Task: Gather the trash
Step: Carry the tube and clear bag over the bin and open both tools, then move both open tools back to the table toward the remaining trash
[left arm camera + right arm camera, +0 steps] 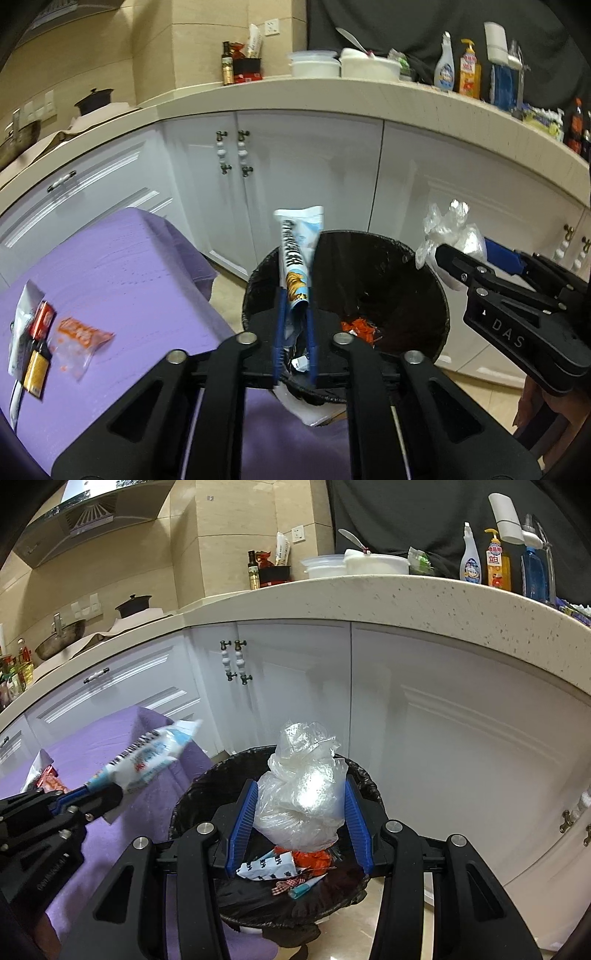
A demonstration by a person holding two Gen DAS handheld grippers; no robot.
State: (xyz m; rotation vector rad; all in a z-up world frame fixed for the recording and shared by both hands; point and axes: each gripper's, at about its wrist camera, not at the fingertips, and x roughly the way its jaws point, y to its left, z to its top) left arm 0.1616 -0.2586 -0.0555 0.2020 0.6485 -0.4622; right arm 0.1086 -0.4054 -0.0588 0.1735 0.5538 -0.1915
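1. So I'm running both grippers over the trash bin (369,779) right now. It's a round bin with a black crinkly liner, sitting on the floor in front of the white cabinets, at 3 o'clock from the purple tabletop (122,266).

2. Left gripper (294,317): the blue fingers (277,325) sit nearly together on the bottom end of a blue-and-white snack wrapper (298,254). It's long, flat and glossy, sticking up toward 12 o'clock over the near rim of the bin. The grip looks loose to me.

3. Right gripper (301,812): fingers partway apart, clamped on both sides of a crumpled clear plastic bag (303,786). It's thin, shiny, puffy and wrinkled all over, and it hangs right above the bin opening.

4. Already in the bin: an orange wrapper (312,860), a white printed paper scrap (264,867), and a bit of red checked stuff.

5. Still left on the tabletop, around 9 o'clock in the left camera: an orange-and-clear packet (79,338), a red and gold wrapper (38,347), and a white wrapper (22,321) beside it.

6. My guess is roughly halfway. Both held pieces need dropping, then that little pile needs another trip or two.
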